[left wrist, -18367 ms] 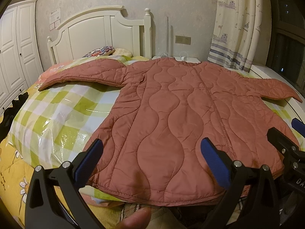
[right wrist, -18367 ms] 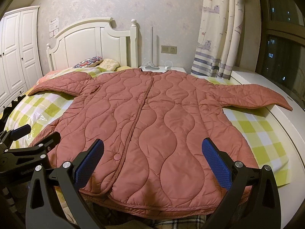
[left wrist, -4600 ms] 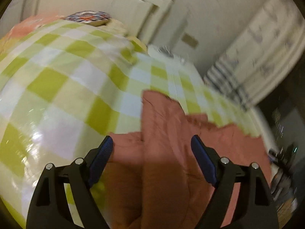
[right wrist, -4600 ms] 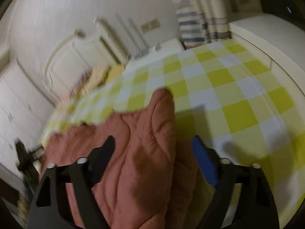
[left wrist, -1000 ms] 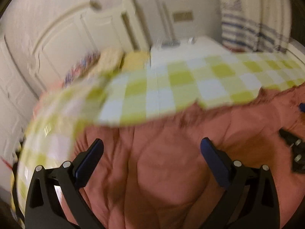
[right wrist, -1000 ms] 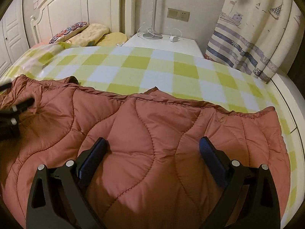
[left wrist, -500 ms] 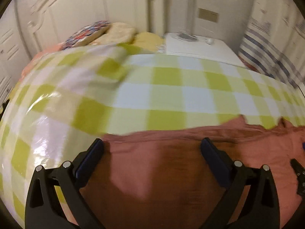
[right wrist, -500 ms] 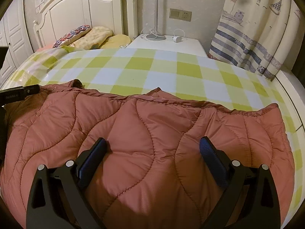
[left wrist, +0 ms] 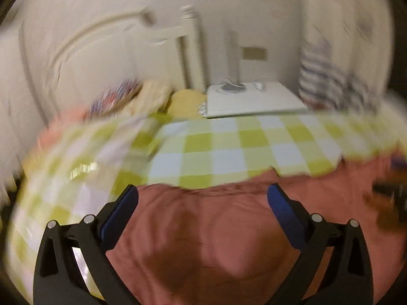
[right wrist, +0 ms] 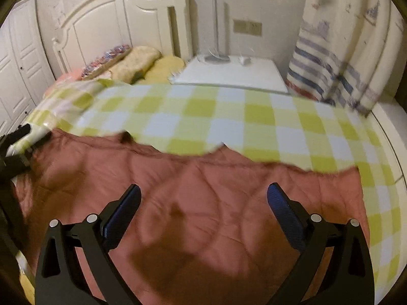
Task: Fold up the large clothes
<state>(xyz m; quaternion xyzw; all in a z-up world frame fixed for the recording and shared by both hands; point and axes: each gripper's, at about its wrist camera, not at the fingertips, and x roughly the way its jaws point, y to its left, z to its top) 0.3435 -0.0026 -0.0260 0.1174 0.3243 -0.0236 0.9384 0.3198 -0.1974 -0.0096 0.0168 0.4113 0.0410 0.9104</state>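
Nearest to us, the left gripper [left wrist: 202,199] stands wide apart, its black angular arms tipped with flat blue pads [left wrist: 119,214], and nothing lies between them; it hangs over the left part of the quilted coat [left wrist: 203,231]. The right gripper [right wrist: 203,199] is spread just as wide and holds nothing either, its blue pads [right wrist: 285,216] poised above the right part of the same garment. The coat [right wrist: 190,203] is a rust-red padded piece stitched in wavy, rounded channels that puff softly between the seams; it lies folded into a broad band across the near side of the bed, its far edge uneven with small peaks. In the right wrist view we see the dark frame of the left gripper [right wrist: 12,150] at the coat's left end. Beyond the coat stretches the checked cover [right wrist: 229,119], yellow-green and white squares with a glossy sheen at its left side. Farther on lie pillows [right wrist: 134,64], one patterned and two yellowish, against the white arched headboard [right wrist: 122,25]. Beside it stands a white flat-topped nightstand [right wrist: 234,73], and at the right hangs a pale curtain [right wrist: 338,58] with blue stripes. The left wrist view is smeared by motion.
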